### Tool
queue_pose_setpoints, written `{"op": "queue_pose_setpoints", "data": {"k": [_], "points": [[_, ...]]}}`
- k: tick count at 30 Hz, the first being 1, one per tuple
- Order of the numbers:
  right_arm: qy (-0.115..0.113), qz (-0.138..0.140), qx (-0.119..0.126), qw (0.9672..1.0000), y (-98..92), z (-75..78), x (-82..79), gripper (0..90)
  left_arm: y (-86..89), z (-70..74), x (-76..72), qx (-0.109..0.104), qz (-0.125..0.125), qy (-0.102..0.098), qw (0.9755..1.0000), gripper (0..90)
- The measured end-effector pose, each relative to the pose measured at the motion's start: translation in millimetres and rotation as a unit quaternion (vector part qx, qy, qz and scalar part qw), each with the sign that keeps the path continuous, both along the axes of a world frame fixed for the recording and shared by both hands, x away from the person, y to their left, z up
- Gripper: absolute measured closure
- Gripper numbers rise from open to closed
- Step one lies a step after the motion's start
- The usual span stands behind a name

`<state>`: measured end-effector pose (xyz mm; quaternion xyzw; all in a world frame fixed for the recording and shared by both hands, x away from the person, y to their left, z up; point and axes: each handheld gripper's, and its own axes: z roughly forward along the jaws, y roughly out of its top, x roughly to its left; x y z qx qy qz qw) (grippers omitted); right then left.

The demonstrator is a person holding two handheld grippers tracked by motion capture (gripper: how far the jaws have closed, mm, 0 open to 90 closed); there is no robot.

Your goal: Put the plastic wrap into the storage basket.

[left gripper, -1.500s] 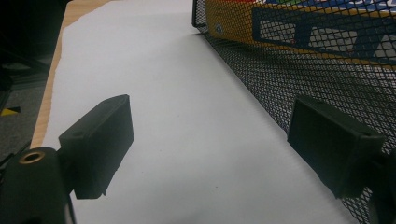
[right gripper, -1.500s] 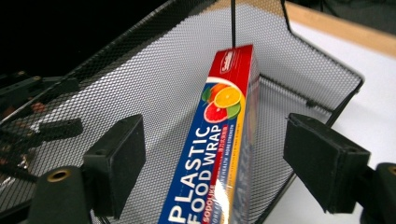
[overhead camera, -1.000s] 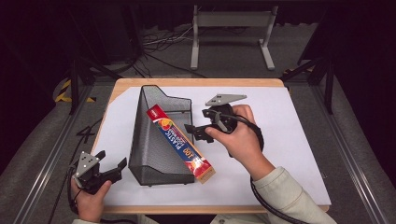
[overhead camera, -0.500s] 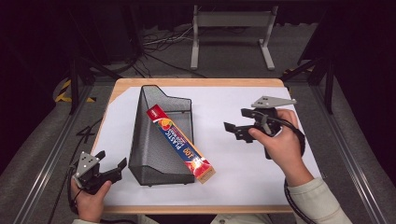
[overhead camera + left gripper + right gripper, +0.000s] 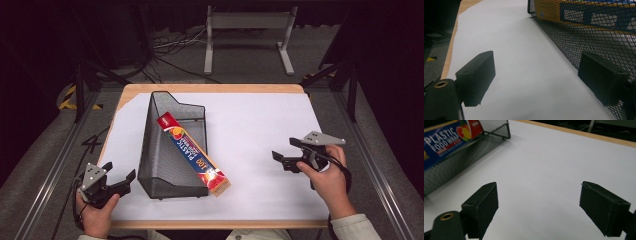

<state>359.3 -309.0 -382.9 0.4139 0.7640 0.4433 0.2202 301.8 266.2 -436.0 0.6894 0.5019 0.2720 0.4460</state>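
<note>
Left gripper (image 5: pixel 119 181) held at the near left corner of the table (image 5: pixel 210 88), over the white sheet (image 5: pixel 260 130), just beside the near left corner of the mesh rack (image 5: pixel 172 150). Jaws apart, nothing between them. In the left gripper view the jaws frame bare sheet; the right jaw sits close against the rack's mesh wall (image 5: pixel 584 42), contact cannot be told. Left hand (image 5: pixel 95 217) wraps the gripper body from below.

Right gripper (image 5: pixel 285 153) held near the right edge of the table, well apart from the rack, pointing toward it. Jaws wide apart, empty. Right gripper view: bare sheet between the jaws, rack (image 5: pixel 454 162) farther off at upper left. Right hand (image 5: pixel 327 182) grips the body; grey plate (image 5: pixel 323 138) on top.

Rack stands on the left half of the sheet, tall end toward the far side, low end toward the person. Wrap box (image 5: pixel 192 152), labelled "PLASTIC FOOD WRAP", lies slanted across the rack's right wall, red end up and far, near end sticking out past the rack's near right corner.

Beyond the table: dark floor, cables (image 5: pixel 170 47), a grey stand (image 5: pixel 247 22).
</note>
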Motion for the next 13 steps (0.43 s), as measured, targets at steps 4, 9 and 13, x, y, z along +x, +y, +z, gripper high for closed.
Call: {"op": "queue_pose_setpoints", "data": {"k": [4, 9, 13], "points": [[0.0, -0.014, 0.017, 0.9998, -16.4, -23.5, -4.2, 16.1, -0.5, -0.1, -0.3, 0.002, -0.004, 0.001, 1.0, 15.3], [0.0, -0.028, 0.025, 0.9993, -29.6, -38.6, -7.3, 15.5, 0.9, 0.1, -1.0, -0.002, -0.007, -0.001, 1.0, 15.3], [0.004, -0.035, 0.034, 0.9988, -33.7, -45.2, -10.9, 15.3, 1.5, -0.4, 0.2, -0.004, -0.007, -0.001, 1.0, 15.3]]}}
